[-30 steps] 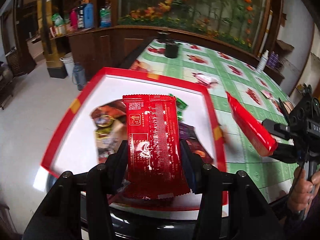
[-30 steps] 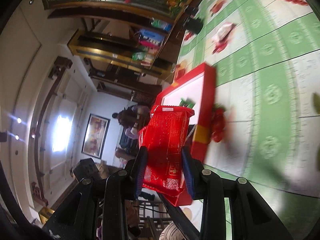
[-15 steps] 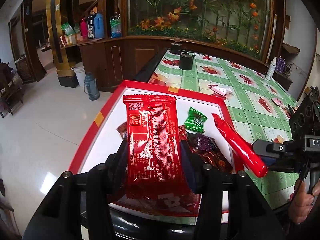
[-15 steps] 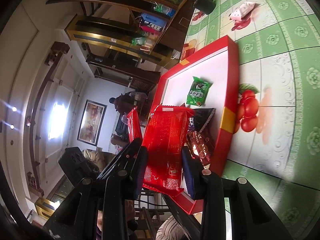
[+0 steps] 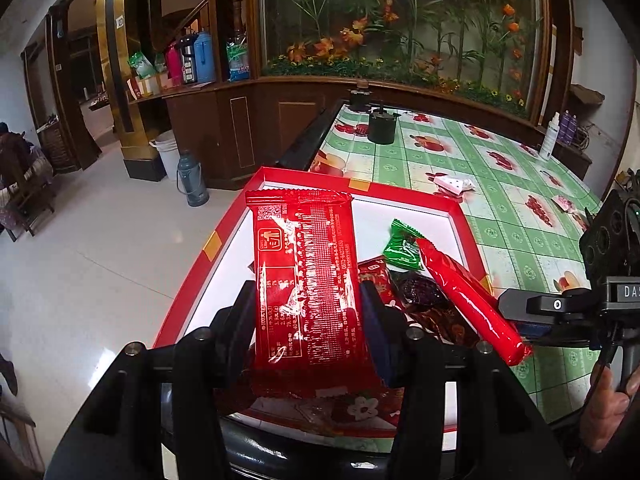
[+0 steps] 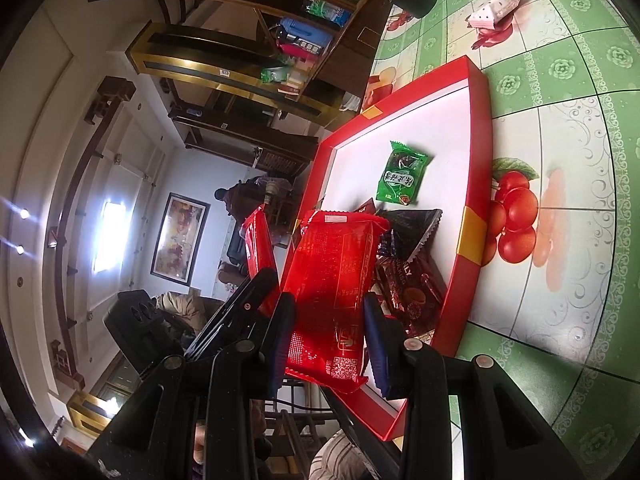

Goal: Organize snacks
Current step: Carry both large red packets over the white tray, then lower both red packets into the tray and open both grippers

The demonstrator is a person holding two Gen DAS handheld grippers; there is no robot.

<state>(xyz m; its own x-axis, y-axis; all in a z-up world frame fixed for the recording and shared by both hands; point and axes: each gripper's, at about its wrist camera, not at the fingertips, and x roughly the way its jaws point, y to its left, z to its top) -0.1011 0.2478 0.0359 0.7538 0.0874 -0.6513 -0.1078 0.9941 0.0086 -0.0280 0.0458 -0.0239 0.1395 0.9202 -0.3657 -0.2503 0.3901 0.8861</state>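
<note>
A flat red snack packet, glossy with white print and a square code at its far left corner, stands lengthwise over the near part of a shallow red tray with a white floor and yellow tape patches on its rim. A second red packet of the same kind, seen edge-on from the left, slants over the tray's near right side. On the tray floor lie a small green sweet wrapper toward the far right, a dark purple-black wrapper nearer, and brown and red wrappers heaped at the near right. A white-and-pink packet lies on the green-checked worktop beyond the tray.
</note>
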